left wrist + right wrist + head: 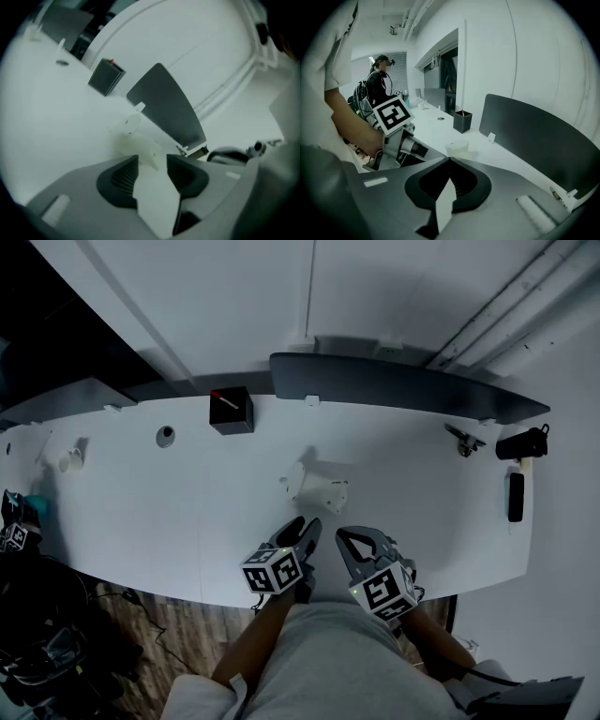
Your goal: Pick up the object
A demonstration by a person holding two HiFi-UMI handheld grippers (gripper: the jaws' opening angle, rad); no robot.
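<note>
- The left gripper (152, 163) has its jaws spread, with a clear wedge of white desk showing between the two dark, ribbed pads. Nothing is pinched.
- The object (137, 137) is a small, pale white piece that looks like plastic. It lies on the desk just ahead of the left jaw tips, in line with the gap. This view is blurred, so its exact shape is hard to read. It seems to have a round face at the far end and a blockier body nearer the jaws.
- In the head view the object (319, 489) sits near the middle of the desk (169, 512), just beyond both grippers and touching neither.
- The right gripper (450, 162) has its jaws pressed together, tips meeting in a point, and holds nothing. From its view the object (457, 147) shows as a low, smooth white form beyond the tips.
- Both grippers are matte grey with black pad recesses, and each carries a cube with square markers (273, 569).
- The desk is smooth, white and curved. A dark grey, curved divider panel (403, 385) stands along its far edge.
- A black square pen holder (232, 411) with something red in it stands near the panel's left end.
- A person (379, 84) stands far off in the right gripper view.
</note>
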